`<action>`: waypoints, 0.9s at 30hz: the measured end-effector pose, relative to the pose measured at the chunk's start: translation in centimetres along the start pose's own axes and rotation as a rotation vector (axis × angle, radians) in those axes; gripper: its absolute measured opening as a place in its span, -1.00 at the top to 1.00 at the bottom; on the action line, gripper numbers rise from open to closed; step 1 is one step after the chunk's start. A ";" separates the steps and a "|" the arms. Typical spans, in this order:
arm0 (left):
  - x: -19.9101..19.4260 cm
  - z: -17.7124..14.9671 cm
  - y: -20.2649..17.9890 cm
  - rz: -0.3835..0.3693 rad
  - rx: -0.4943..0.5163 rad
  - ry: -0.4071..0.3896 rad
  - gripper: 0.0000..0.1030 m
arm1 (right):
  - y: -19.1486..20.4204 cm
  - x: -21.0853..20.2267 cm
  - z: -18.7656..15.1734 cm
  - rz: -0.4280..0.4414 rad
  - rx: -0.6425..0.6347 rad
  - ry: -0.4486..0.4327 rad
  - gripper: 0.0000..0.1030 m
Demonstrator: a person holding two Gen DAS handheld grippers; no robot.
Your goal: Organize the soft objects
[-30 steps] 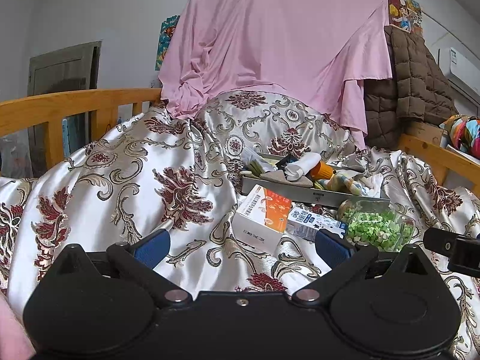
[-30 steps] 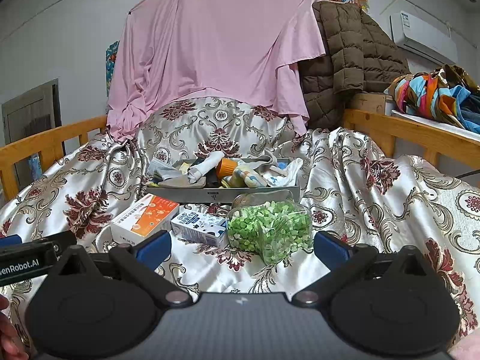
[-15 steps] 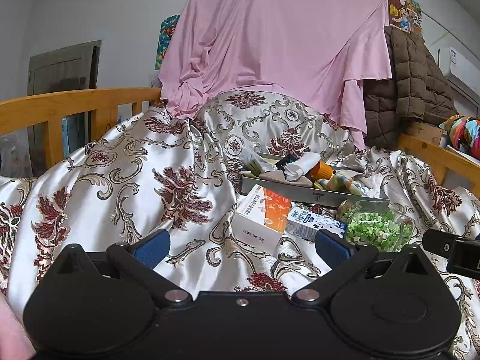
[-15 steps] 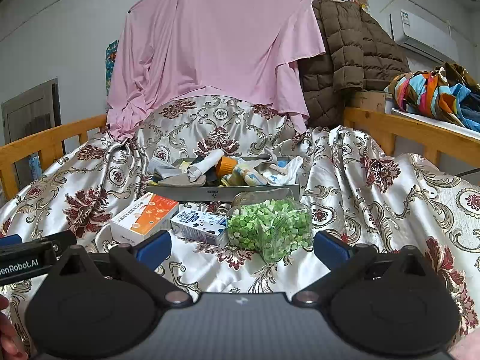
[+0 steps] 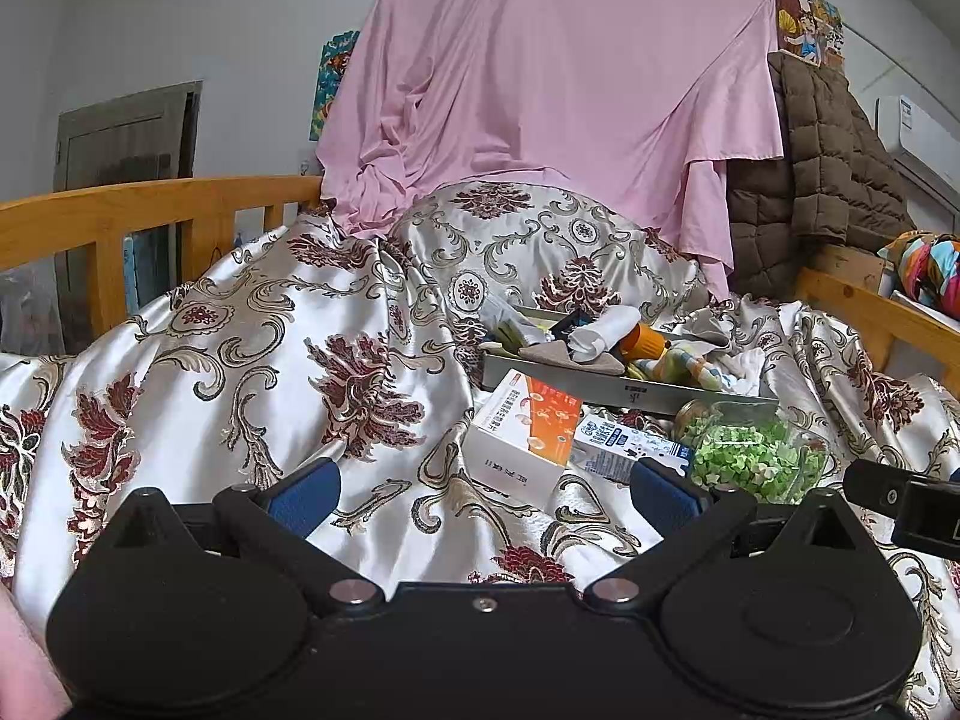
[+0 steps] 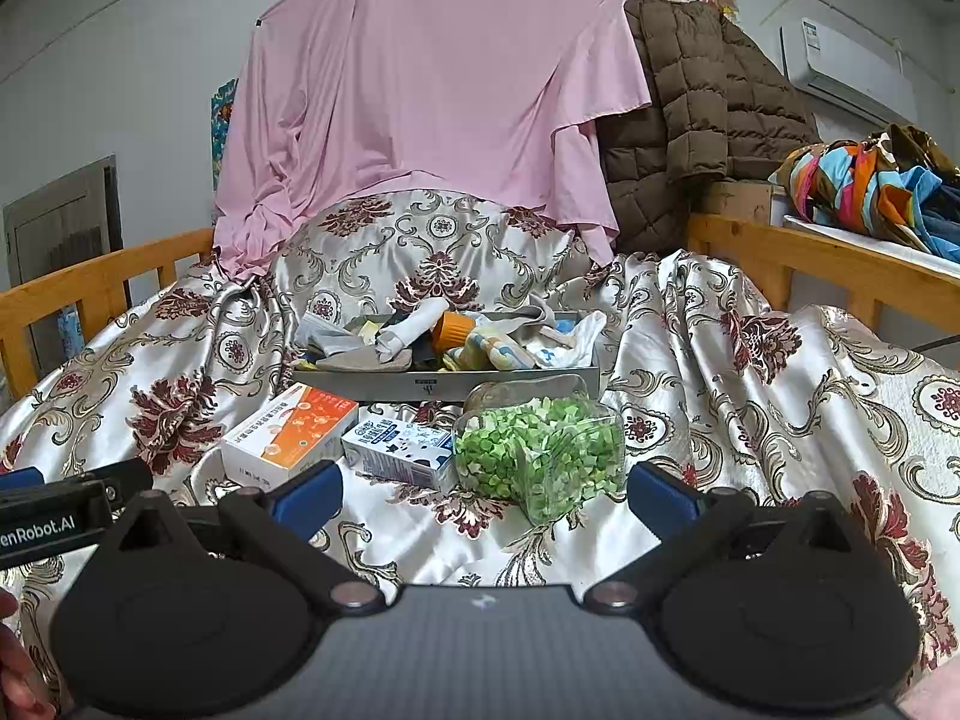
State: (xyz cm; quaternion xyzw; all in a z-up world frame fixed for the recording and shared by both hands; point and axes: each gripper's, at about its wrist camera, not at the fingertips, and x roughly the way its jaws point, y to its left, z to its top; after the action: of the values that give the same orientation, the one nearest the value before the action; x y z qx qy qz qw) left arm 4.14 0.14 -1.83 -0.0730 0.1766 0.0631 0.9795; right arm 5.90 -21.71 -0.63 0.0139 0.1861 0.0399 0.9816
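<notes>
satin bedspread holds gray tray of socks.

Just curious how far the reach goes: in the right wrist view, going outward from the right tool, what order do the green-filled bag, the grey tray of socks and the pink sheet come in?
1. Green-filled bag, just ahead of the right tool.
2. Grey tray, behind the bag.
3. Pink sheet, hanging at the back.
</notes>
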 end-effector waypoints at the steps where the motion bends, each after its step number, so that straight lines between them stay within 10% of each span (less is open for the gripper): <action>1: 0.0 0.0 -0.1 -0.002 0.000 0.001 -0.99 | 0.0 0.0 0.1 0.000 0.000 0.001 -1.00; 27: -0.3 0.6 0.0 -0.042 0.017 0.013 -0.99 | 0.1 0.1 -0.2 0.000 0.000 0.005 -1.00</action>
State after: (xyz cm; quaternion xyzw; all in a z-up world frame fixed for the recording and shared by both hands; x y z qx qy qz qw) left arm 4.07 0.17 -1.18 -0.0686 0.1820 0.0407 0.9801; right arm 5.94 -21.59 -0.84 0.0139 0.1887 0.0402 0.9811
